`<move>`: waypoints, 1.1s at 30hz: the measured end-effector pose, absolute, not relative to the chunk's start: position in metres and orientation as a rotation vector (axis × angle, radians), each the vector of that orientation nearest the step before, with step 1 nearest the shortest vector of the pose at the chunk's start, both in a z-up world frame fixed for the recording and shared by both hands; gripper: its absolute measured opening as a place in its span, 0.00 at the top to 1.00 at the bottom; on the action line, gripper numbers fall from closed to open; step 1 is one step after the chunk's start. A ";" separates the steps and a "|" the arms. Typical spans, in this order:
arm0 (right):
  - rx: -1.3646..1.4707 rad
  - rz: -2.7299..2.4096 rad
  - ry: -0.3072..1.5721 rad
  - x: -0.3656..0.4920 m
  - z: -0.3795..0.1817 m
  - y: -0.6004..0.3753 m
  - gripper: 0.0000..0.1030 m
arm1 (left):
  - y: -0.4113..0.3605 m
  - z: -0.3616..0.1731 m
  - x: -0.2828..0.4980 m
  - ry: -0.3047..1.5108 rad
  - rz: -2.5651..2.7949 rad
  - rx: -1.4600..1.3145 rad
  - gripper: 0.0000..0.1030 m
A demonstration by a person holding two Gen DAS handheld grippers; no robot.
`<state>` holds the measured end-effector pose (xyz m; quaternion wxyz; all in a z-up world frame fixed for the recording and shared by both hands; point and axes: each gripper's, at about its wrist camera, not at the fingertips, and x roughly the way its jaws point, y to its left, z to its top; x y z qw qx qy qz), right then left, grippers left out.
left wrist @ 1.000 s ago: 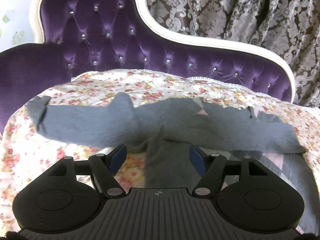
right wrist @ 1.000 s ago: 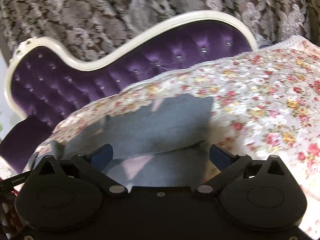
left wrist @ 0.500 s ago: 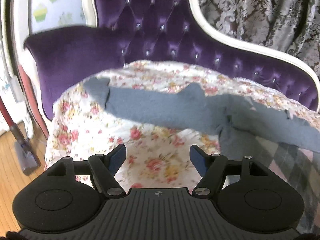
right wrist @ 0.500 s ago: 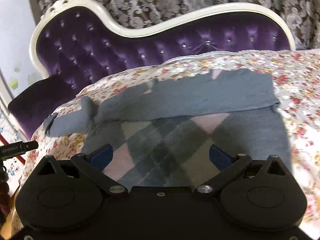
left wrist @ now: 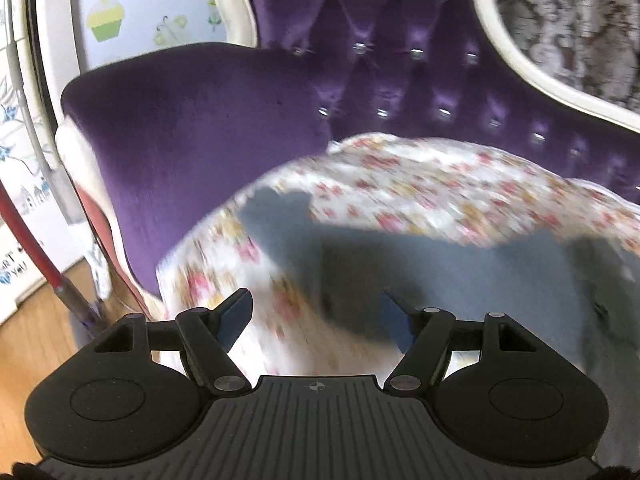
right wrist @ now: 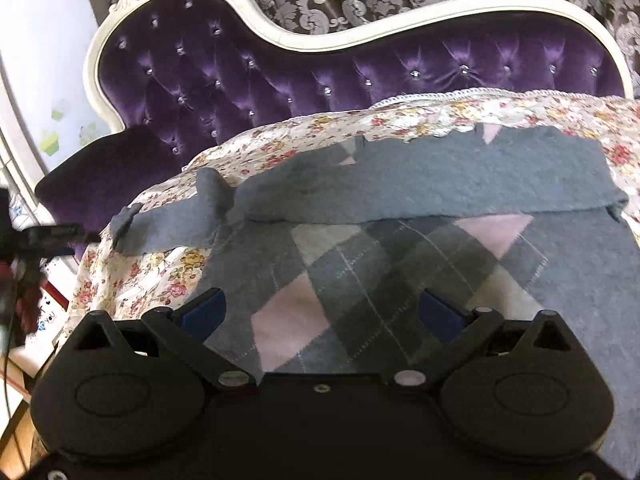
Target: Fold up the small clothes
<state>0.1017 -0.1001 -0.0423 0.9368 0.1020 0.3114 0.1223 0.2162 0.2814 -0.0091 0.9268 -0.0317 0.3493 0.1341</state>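
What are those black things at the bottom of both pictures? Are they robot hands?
They are two hand-held grippers. The left gripper has a matte black body with a ribbed plate bearing a small crosshair mark, two rounded black lobes with circular recesses, angled black link arms with silver pivot pins, and blue fingers. The right gripper matches it, but its centre plate is smooth, with small screws. No cables or sleeves show.
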 end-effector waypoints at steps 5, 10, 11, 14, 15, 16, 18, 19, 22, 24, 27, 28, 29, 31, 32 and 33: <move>0.234 0.275 0.656 0.114 -0.041 -0.093 0.01 | 0.296 -0.009 0.270 0.740 0.319 -0.046 0.34; 0.250 0.290 0.676 0.126 -0.042 -0.090 0.01 | 0.305 -0.022 0.313 0.778 0.361 -0.065 0.34; 0.250 0.291 0.677 0.128 -0.042 -0.089 0.01 | 0.307 -0.026 0.319 0.784 0.375 -0.065 0.34; 0.256 0.290 0.679 0.133 -0.042 -0.091 0.01 | 0.307 -0.039 0.337 0.805 0.412 -0.054 0.34; 0.258 0.288 0.682 0.135 -0.042 -0.091 0.01 | 0.306 -0.043 0.342 0.811 0.424 -0.046 0.34; 0.260 0.287 0.686 0.136 -0.043 -0.092 0.01 | 0.307 -0.046 0.348 0.817 0.436 -0.038 0.34; 0.263 0.286 0.693 0.140 -0.044 -0.092 0.01 | 0.307 -0.053 0.355 0.828 0.466 -0.021 0.34; 0.264 0.287 0.697 0.142 -0.045 -0.091 0.01 | 0.308 -0.057 0.358 0.834 0.477 -0.015 0.35; 0.271 0.289 0.708 0.146 -0.048 -0.090 0.01 | 0.315 -0.061 0.357 0.816 0.453 -0.041 0.74; 0.279 0.289 0.713 0.147 -0.050 -0.090 0.01 | 0.324 -0.055 0.354 0.810 0.413 -0.102 0.94; 0.298 0.291 0.720 0.148 -0.052 -0.092 0.01 | 0.335 -0.044 0.346 0.792 0.389 -0.175 0.94; 0.307 0.293 0.722 0.148 -0.053 -0.093 0.01 | 0.337 -0.037 0.340 0.767 0.370 -0.196 0.94; 0.315 0.296 0.722 0.147 -0.054 -0.094 0.01 | 0.338 -0.030 0.334 0.745 0.355 -0.212 0.94; 0.326 0.297 0.721 0.146 -0.054 -0.097 0.01 | 0.337 -0.013 0.322 0.715 0.319 -0.234 0.94; 0.329 0.297 0.720 0.145 -0.055 -0.098 0.01 | 0.336 -0.005 0.317 0.702 0.295 -0.243 0.94; 0.333 0.297 0.720 0.145 -0.055 -0.099 0.01 | 0.333 0.006 0.310 0.686 0.268 -0.252 0.94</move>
